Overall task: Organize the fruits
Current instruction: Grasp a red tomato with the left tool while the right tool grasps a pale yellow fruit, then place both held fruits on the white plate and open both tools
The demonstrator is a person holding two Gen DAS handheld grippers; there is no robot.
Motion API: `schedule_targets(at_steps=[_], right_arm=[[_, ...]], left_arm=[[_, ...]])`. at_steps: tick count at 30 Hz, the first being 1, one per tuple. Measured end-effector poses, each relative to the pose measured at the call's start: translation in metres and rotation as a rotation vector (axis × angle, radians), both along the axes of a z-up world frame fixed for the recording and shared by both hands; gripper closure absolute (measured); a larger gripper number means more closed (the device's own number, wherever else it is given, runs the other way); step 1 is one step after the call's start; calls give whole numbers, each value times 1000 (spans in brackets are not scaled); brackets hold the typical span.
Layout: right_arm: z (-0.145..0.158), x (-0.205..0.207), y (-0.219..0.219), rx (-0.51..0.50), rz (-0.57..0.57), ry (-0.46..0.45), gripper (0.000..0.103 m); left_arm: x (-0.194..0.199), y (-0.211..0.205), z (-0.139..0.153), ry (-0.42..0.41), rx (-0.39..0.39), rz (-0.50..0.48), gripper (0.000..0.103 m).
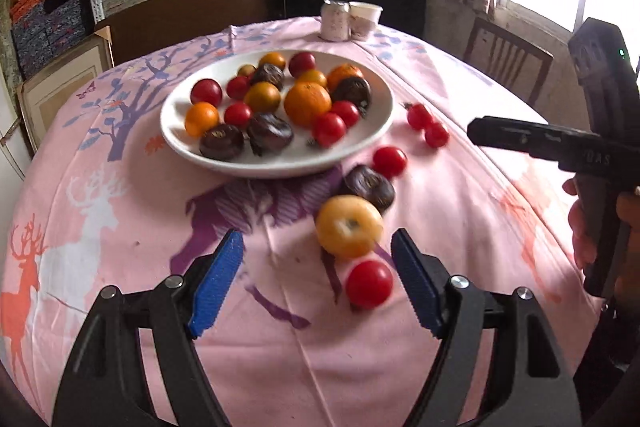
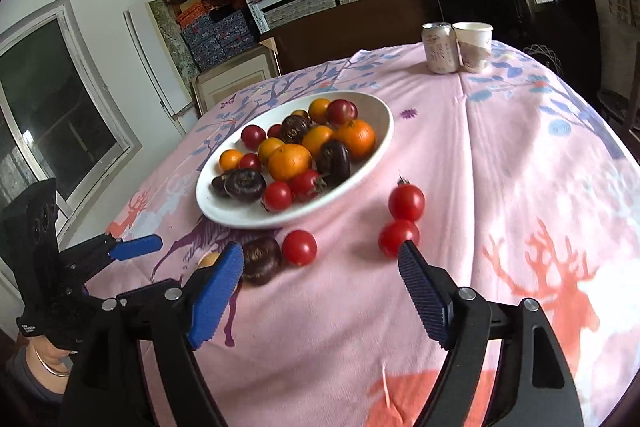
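The counter (image 1: 460, 211) wears a soft pink cotton cloth printed with deer and trees. On it sits a wide, glossy white ceramic plate (image 1: 372, 131) heaped with smooth red tomatoes, dimpled oranges and ribbed dark purple fruits. At twelve o'clock beyond it stand a pale drinks can (image 2: 440, 47) and a paper cup (image 2: 474, 45), their print unreadable. The left gripper (image 1: 318, 279), black with ridged blue pads, has its jaws released and holding nothing; a round yellow-orange fruit (image 1: 349, 225) lies just ahead of the gap at one o'clock, a glossy red tomato (image 1: 369, 283) just inside the right pad. The right gripper (image 2: 320, 291) also stands open and empty, two red tomatoes (image 2: 402, 219) near its right pad tip at one o'clock.
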State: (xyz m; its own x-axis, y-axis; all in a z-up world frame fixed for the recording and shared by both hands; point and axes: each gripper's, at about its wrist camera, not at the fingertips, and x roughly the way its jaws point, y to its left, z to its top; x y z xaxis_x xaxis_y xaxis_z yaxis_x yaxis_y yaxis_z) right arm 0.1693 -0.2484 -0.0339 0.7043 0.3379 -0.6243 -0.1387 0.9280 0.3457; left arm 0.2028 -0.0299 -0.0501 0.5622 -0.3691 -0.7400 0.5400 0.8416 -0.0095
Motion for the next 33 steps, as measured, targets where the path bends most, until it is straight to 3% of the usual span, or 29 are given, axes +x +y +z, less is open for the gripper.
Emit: schedule_targets(at_steps=[3,4,5,7,8,11,14,18,21,27,33], right_arm=[[-14,-6,-10,47,-17,18,22],[-17,-5,-13,62,-23,42,22],[-19,-5,-15,77,-30,48,22],[-20,-4,-14,69,-27,53,23],[-20,-4,-10,53,-18,59,25],[-19,-7,4,0,36,60,42],[-18,-11,20,-49,95,57,54],[-16,-13,48,-96,184,53,55],[-12,-9,81,-161,242,42,55],[-18,11,142,-304,303,75,56],[-25,20,156,-375,276,77,62]], left_arm=[[-12,-12,-16,23,44,-32,29],[-12,-16,-21,40,58,-38,36],[-10,-18,-24,66,56,-48,55],[-8,-20,-27,101,36,-61,73],[-8,-22,-29,108,32,-71,77],[-12,-21,-26,84,7,-78,77],[-9,-4,-17,67,-113,-34,77],[6,32,-11,32,-220,141,77],[6,45,-3,-63,-185,231,77],[19,66,-1,-34,-241,280,77],[20,72,-2,-9,-255,277,76]])
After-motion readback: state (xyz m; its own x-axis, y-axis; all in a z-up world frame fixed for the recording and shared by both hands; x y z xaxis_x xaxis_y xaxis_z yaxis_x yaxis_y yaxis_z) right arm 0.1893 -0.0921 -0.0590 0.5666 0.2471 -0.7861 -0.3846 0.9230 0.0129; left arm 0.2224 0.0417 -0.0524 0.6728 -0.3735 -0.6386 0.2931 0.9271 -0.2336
